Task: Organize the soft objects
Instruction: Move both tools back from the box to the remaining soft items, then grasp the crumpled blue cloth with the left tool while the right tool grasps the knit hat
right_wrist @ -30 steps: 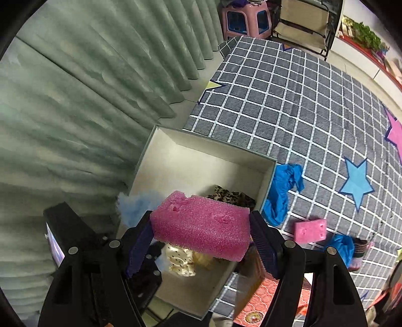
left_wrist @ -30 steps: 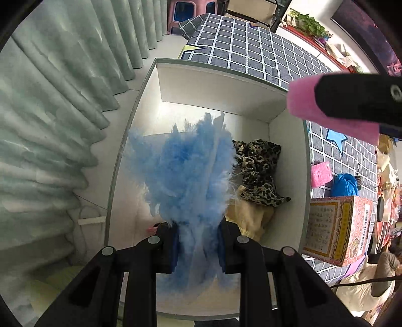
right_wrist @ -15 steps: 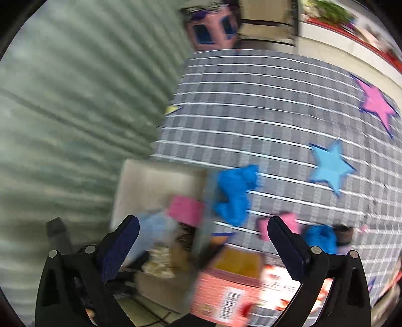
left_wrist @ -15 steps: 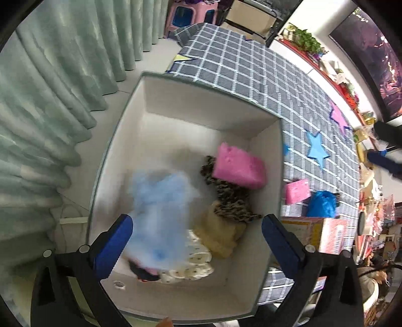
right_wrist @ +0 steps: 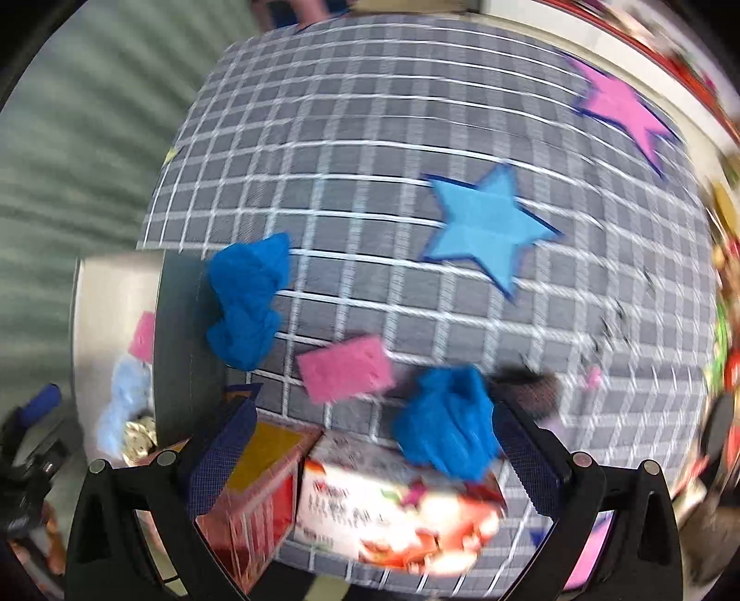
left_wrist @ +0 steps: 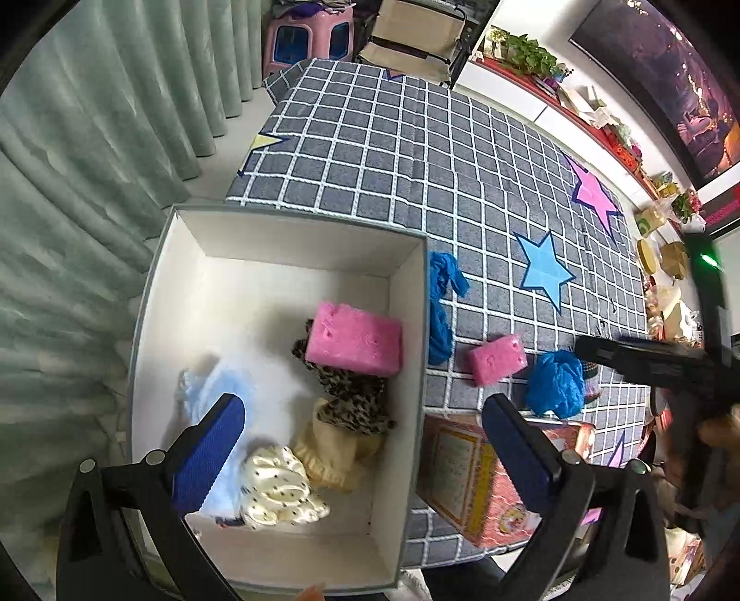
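A white open box (left_wrist: 416, 323) holds a pink sponge (left_wrist: 354, 340), a leopard-print cloth (left_wrist: 351, 397), a light blue fluffy piece (left_wrist: 217, 393), a cream dotted cloth (left_wrist: 277, 490) and a beige cloth (left_wrist: 333, 448). My left gripper (left_wrist: 365, 453) hangs open above the box with nothing between its fingers. My right gripper (right_wrist: 370, 457) is open over the checked rug (right_wrist: 416, 115), above a second pink sponge (right_wrist: 344, 367) and a blue cloth ball (right_wrist: 446, 427). Another blue cloth (right_wrist: 247, 300) lies against the box's outer wall.
A red printed carton (right_wrist: 370, 504) lies on the rug's near edge, beside the box. Green curtains (left_wrist: 69, 185) hang close to the box's left side. A pink stool (left_wrist: 310, 37) and shelves with clutter stand beyond the rug.
Both grippers opened: the light blue fluffy piece and the pink sponge dropped into the box. My right gripper swung right, out over the rug. My left gripper rose a little.
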{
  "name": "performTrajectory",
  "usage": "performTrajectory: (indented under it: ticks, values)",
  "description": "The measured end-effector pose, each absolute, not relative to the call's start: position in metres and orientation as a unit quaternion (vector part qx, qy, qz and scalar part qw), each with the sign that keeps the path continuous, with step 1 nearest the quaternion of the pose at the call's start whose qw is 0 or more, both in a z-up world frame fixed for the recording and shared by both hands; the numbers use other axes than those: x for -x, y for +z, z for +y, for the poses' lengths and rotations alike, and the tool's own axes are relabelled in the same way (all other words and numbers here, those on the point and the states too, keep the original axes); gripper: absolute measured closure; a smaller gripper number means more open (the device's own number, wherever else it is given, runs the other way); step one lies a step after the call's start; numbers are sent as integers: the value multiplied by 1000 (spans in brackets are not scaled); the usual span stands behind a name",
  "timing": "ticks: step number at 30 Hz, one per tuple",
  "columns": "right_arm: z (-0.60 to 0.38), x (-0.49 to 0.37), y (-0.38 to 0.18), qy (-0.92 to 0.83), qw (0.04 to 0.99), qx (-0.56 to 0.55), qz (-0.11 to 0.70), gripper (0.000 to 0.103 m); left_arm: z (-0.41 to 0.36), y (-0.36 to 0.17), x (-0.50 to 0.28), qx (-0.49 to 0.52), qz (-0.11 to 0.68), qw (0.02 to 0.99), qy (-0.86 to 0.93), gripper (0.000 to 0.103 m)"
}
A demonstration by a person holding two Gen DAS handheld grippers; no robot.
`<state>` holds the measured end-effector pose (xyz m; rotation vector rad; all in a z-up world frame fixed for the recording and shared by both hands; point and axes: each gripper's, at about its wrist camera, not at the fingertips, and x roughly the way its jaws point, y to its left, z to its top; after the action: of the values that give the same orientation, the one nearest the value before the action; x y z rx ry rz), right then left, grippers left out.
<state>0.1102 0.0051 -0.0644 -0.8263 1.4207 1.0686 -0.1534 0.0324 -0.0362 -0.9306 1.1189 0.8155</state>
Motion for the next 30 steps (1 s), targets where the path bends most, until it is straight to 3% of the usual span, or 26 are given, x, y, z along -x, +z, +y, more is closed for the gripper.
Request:
performTrajectory:
  ticks: [8, 14, 19, 24, 30]
  values:
    - [72, -40, -125, 569, 473, 467, 484, 0, 10, -26, 163, 428, 499, 651, 380, 0]
    - [95, -18, -168, 586, 446, 513, 441, 0, 0, -23, 160, 433, 502, 642, 384, 0]
    - [107, -61, -186, 497, 525, 503, 473, 0, 5, -21, 142, 425, 510, 642, 384, 0]
    - [91, -155, -180, 382, 610, 472, 509, 0, 16, -16, 113, 409, 514, 660, 364, 0]
    - [18, -245, -134, 365, 639, 320, 597, 0, 30, -12, 50, 397, 522, 681, 325, 0]
